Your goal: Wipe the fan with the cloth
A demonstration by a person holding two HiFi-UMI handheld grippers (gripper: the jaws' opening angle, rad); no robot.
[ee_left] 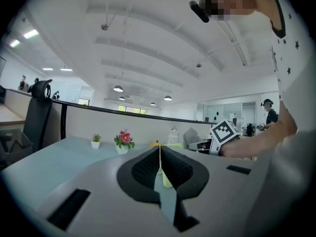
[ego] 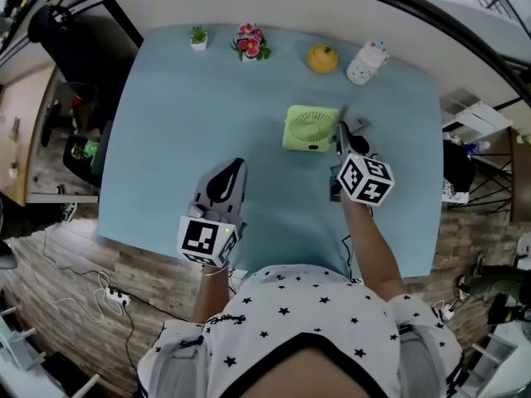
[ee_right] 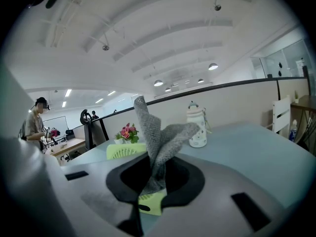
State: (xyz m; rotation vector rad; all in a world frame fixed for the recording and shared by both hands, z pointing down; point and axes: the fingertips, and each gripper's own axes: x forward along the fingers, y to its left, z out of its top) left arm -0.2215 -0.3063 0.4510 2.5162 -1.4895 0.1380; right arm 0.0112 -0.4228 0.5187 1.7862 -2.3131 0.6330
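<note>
The left gripper hangs over the near part of the blue table with its jaws pressed together on nothing, seemingly parked well apart from the work. The green fan sits mid-table, grille turned toward the person. Just right of it, the right gripper clamps the grey cloth, its loose end left free beyond the jaws, probably for wiping.

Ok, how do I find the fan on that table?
Find the big light blue table. Past its middle, before the small ornaments along the far edge, sits the fan, beside the right gripper. It is the only pale green square, with a round slatted grille; the orange ornament and white bottle behind it are rounded.
</note>
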